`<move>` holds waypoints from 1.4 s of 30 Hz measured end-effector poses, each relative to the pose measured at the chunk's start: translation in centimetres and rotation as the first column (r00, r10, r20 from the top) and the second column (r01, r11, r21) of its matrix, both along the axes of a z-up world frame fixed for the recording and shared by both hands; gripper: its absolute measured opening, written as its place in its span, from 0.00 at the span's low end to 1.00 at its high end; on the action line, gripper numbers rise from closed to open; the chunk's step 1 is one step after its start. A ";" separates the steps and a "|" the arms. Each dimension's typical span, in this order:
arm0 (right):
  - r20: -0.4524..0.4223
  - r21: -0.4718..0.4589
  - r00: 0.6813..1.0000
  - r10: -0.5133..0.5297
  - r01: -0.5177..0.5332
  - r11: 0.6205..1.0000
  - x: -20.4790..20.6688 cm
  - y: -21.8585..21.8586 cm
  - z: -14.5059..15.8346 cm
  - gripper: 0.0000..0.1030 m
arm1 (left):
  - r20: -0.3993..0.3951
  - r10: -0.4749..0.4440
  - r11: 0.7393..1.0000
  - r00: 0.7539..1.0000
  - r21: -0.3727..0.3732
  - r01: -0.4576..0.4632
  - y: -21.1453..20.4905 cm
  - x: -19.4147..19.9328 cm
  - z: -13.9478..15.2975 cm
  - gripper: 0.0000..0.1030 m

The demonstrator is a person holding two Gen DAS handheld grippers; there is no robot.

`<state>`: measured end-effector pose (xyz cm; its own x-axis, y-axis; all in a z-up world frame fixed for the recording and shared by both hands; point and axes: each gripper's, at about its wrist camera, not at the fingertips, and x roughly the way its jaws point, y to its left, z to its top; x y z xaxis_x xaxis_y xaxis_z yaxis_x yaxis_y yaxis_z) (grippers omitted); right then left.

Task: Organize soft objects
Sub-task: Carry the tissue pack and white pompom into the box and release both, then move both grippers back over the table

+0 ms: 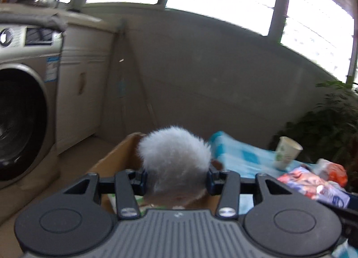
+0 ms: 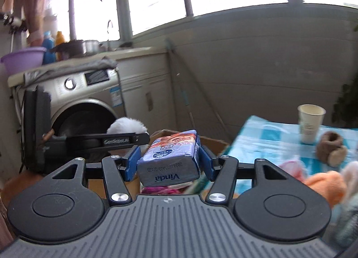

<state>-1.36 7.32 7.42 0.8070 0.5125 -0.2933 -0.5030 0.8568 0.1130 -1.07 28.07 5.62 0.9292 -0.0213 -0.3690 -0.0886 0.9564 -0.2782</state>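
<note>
My left gripper (image 1: 176,179) is shut on a white-grey fluffy pompom (image 1: 173,157) and holds it above an open cardboard box (image 1: 118,157). In the right wrist view, my right gripper (image 2: 169,161) is shut on a blue tissue pack (image 2: 171,157), over the same cardboard box (image 2: 212,143). The left gripper (image 2: 134,140) shows there at the left, side on, with the pompom (image 2: 127,126) sticking up past it. In the left wrist view the tissue pack (image 1: 313,184) appears at the right. Soft toys, an orange one (image 2: 326,187) and a brown bootie (image 2: 331,148), lie on the table.
A table with a blue checked cloth (image 2: 268,137) stands to the right and carries a paper cup (image 2: 310,122). A washing machine (image 2: 85,101) and a cabinet (image 1: 82,83) stand at the left, and a grey wall lies ahead. A potted plant (image 1: 331,123) is at the far right.
</note>
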 end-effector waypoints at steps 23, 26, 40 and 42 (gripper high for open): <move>0.000 -0.006 1.000 0.022 -0.022 1.000 -1.6 1.3 -0.7 1.00 | -0.062 0.128 0.988 0.990 0.096 -0.122 1.7 0.7 -1.0 0.94; 0.047 0.011 0.998 -0.052 0.052 0.999 -2.6 -0.7 0.2 1.00 | -0.039 0.116 0.987 0.993 0.120 -0.110 0.8 0.2 -0.7 0.98; 0.116 0.074 0.951 -0.287 0.279 0.957 -5.2 -8.6 0.7 1.00 | 0.029 -0.018 0.988 0.999 0.152 0.014 -4.0 -1.5 0.4 0.99; 0.116 0.075 0.946 -0.304 0.297 0.952 -5.4 -9.3 0.5 1.00 | 0.036 -0.035 0.988 0.999 0.153 0.029 -4.7 -1.7 0.5 0.99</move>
<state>-6.76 -1.93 7.91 0.9543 0.2535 -0.1584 -0.2366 0.9644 0.1180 -2.73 23.40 6.12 0.9425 0.0023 -0.3342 -0.0492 0.9900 -0.1320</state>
